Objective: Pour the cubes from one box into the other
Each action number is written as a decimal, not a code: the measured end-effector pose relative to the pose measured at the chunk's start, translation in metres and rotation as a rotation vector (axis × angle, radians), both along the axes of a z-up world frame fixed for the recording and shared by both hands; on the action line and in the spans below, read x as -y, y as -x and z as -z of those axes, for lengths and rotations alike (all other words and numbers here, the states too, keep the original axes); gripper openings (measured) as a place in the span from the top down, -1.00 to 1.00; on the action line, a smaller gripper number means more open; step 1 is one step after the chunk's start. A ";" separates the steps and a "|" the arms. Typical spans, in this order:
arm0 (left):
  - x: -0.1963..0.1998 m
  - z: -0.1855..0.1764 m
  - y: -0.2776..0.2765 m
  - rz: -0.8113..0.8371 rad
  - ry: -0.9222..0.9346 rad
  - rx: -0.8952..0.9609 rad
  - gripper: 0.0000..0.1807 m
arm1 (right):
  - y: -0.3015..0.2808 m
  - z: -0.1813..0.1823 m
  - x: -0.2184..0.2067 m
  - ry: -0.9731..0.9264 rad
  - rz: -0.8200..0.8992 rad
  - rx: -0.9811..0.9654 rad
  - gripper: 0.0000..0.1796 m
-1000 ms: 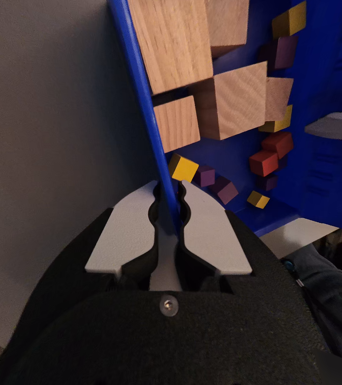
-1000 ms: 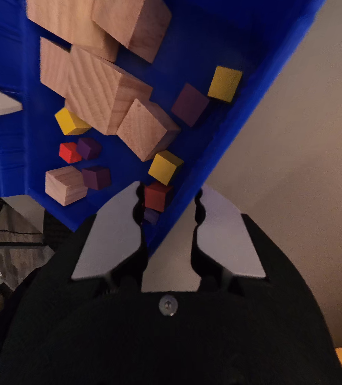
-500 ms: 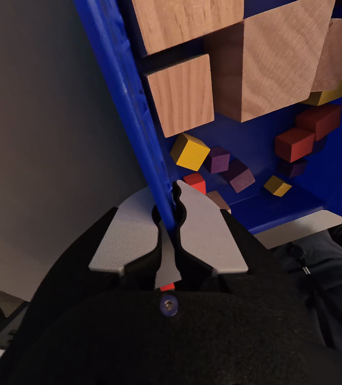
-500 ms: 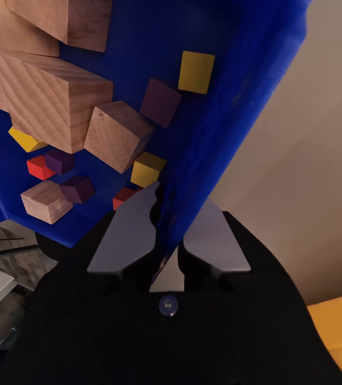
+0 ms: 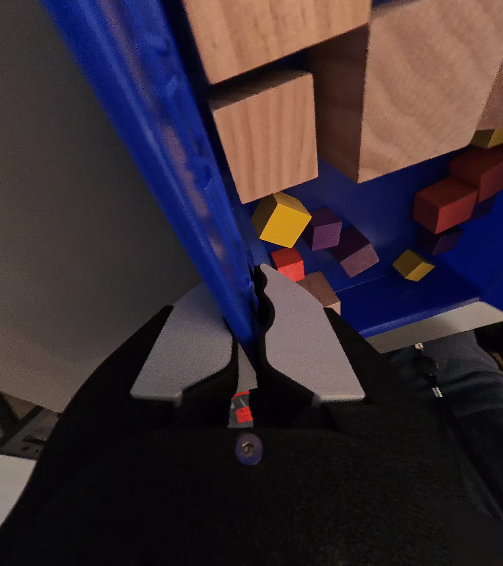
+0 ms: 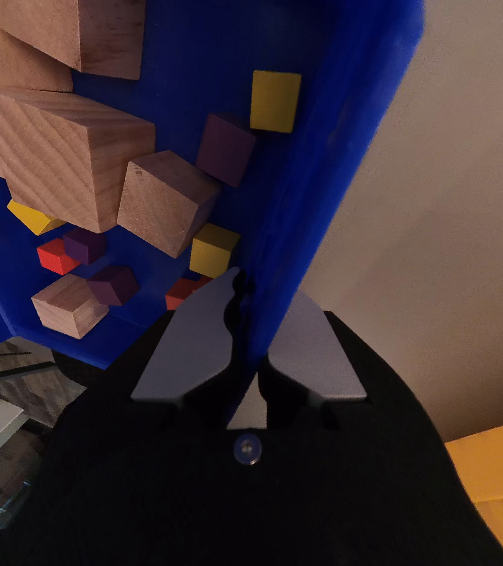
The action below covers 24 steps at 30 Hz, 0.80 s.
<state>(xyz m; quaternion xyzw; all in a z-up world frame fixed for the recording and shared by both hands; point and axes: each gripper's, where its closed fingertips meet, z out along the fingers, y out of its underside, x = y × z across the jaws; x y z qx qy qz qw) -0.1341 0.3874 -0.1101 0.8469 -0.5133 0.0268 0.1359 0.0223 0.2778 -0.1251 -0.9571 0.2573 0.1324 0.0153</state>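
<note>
1. Left gripper clamped on the blue box, gripping its side wall.
2. Right gripper clamped on the opposite wall of the same box.
3. Inside, toward 12 o'clock: big wooden cubes, with small yellow, purple and red cubes scattered below.
4. At 4 o'clock in the right wrist view: an orange box.

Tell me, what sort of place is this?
Probably an indoor workroom or lab, though little of it shows. A plain pale tabletop carries a blue box of wooden and coloured cubes; at the edges are dark frame bars and floor.
</note>
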 end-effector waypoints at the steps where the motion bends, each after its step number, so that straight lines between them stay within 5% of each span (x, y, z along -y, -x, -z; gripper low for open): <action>1: 0.002 -0.003 -0.001 0.013 -0.013 -0.008 0.92 | -0.002 0.000 0.000 -0.002 -0.010 0.000 0.94; 7: 0.002 -0.039 -0.022 0.054 -0.125 -0.027 0.91 | -0.019 -0.017 0.001 -0.103 0.010 -0.076 0.93; 14: 0.018 -0.142 -0.081 0.109 -0.302 -0.005 0.91 | -0.071 -0.104 0.017 -0.281 0.041 -0.038 0.93; 19: 0.059 -0.208 -0.152 0.202 -0.460 0.049 0.92 | -0.130 -0.161 0.065 -0.429 0.150 0.028 0.92; 24: 0.125 -0.222 -0.230 0.351 -0.526 0.082 0.92 | -0.188 -0.167 0.144 -0.494 0.303 0.044 0.92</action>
